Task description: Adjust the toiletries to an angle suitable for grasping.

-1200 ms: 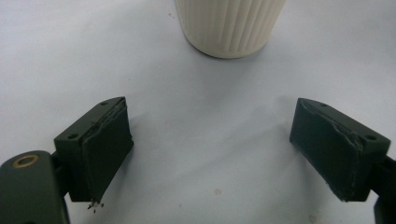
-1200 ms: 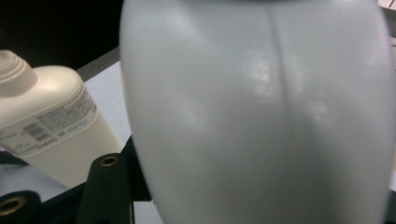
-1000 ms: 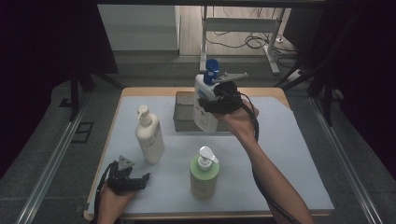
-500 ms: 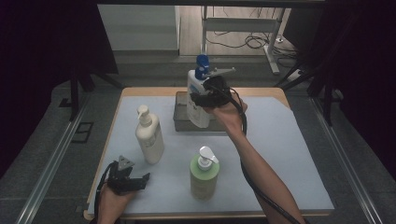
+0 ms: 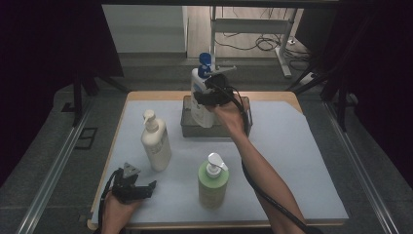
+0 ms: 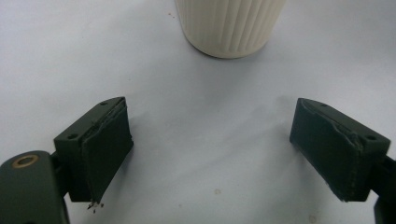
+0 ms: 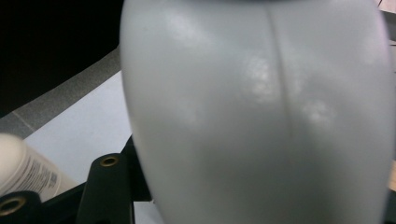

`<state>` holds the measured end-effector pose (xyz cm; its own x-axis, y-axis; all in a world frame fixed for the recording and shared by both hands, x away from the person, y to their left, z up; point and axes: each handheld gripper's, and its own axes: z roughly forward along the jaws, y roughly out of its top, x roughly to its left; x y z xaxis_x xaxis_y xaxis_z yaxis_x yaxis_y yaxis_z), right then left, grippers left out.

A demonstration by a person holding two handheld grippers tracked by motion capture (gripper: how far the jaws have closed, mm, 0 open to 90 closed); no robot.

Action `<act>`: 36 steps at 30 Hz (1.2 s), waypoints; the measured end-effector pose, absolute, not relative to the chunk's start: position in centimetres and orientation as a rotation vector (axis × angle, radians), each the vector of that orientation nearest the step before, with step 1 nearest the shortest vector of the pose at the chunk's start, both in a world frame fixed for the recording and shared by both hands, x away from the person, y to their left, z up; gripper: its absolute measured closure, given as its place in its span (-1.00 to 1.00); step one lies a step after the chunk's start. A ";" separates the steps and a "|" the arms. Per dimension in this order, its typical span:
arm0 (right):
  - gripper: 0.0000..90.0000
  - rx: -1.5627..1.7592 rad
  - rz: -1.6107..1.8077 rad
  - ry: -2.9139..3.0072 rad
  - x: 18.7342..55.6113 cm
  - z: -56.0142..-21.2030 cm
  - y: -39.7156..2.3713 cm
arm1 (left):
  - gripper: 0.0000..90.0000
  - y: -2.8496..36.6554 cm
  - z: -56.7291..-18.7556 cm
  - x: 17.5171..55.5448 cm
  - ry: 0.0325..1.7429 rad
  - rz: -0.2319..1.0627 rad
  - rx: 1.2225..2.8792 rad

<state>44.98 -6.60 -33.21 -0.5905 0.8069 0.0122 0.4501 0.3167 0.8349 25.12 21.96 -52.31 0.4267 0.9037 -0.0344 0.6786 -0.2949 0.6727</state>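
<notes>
- Right tongs [image 5: 207, 95] clamped on white bottle with blue cap [image 5: 199, 105]; bottle upright, base at or just inside the grey tray [image 5: 246, 119] at table's far edge. Cannot tell if it touches the tray floor.
- Right gripper view: bottle's pale body [image 7: 261, 116] sits close against the camera, seam line visible, jaws hidden behind it.
- Left tongs [image 5: 134, 187] wide apart, nothing between them, resting low on the table [image 5: 302, 161] near front left corner.
- Left gripper view: ribbed base of cream pump bottle [image 6: 229, 25] just ahead, not touched.
- Green pump bottle [image 5: 213, 183] stands free at front centre; cream pump bottle [image 5: 156, 144] left of centre.
- Step, my guess: placing white bottle into tray. Next calls for lowering it flat, then releasing.
- Writing: small print on cream bottle in right gripper view [image 7: 32, 175], too blurred to read. No brand legible.
</notes>
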 end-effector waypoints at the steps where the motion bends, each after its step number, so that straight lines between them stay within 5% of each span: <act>1: -0.07 1.120 1.185 2.176 45.2 -33.3 -6.5 | -0.73 22.0 -52.3 25.1 1.330 0.472 2.068; 36: -0.07 1.184 1.109 2.159 48.3 -37.4 -5.9 | -0.73 22.0 -52.3 25.1 1.334 0.472 2.069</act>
<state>48.34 -5.90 -37.35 -0.5380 0.8429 0.0013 0.4921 0.3128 0.8124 25.10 21.96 -52.30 0.4249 0.9046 -0.0348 0.6812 -0.2942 0.6704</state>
